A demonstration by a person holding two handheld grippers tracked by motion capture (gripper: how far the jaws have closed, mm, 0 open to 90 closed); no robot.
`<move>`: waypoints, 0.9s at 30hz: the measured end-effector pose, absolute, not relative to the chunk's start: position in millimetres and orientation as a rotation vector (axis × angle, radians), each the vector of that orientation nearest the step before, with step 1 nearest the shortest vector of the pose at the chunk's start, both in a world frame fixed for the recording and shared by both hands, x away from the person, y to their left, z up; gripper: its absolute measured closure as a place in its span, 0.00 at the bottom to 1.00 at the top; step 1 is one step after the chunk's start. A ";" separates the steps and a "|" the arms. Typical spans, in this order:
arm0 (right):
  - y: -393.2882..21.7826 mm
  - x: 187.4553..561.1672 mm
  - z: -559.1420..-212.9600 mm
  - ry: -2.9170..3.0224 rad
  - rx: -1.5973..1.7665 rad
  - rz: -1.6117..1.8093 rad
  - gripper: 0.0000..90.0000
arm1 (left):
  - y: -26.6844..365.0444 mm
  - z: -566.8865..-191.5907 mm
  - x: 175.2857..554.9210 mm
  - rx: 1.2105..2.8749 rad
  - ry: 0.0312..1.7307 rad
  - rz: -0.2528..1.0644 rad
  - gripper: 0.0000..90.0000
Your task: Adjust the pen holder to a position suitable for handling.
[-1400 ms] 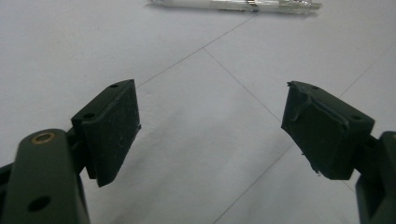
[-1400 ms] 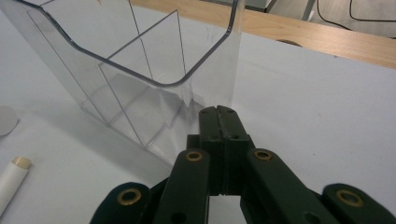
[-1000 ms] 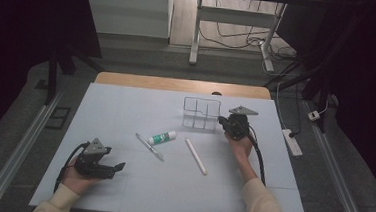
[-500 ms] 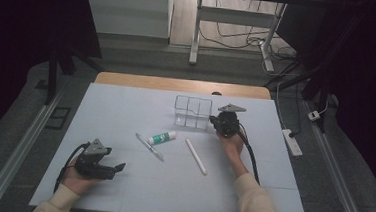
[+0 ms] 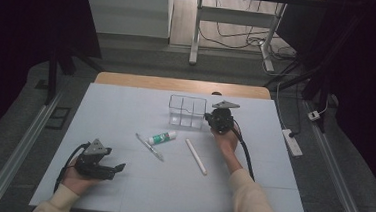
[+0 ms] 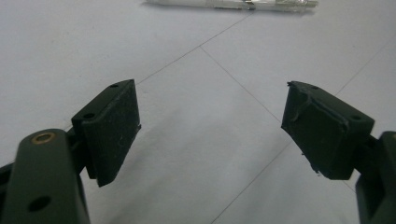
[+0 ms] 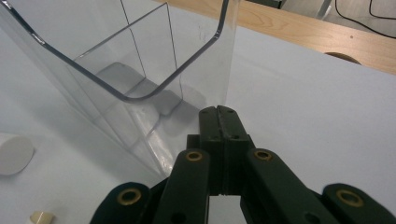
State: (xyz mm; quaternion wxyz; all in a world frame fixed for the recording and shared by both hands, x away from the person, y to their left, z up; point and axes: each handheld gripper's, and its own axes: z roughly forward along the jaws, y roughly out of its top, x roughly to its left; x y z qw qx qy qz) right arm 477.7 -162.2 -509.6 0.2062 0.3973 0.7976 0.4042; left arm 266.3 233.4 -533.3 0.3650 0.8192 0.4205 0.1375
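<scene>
The right claw point(image 5: 214, 119), jaws pressed together on nothing, sits against the right wall of the clear divided organizer point(image 5: 187, 110) near the worktop's point(image 5: 126, 106) far edge, while the left claw point(image 5: 116, 168) rests wide open near the front-left corner.

clear organizer point(image 5: 187, 111) pushed left, right hand-held gripper point(image 5: 212, 118) following

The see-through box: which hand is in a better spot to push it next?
Right, probably. The right gripper, jaws shut, sits against the clear box's side, its tips at the box wall in the right gripper view. The left gripper rests open near the table's front edge, far from the box.
</scene>
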 end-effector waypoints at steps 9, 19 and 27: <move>-162.7 466.9 -511.8 2.268 1.064 1.082 0.99 | 234.3 -533.6 266.1 2.103 1.084 0.352 0.21; -162.8 451.3 -511.7 2.293 1.018 1.075 0.99 | 232.7 -533.4 266.2 2.109 1.077 0.353 0.21; -160.5 448.5 -510.2 2.295 1.013 1.090 0.99 | 232.4 -533.5 266.2 2.111 1.080 0.353 0.21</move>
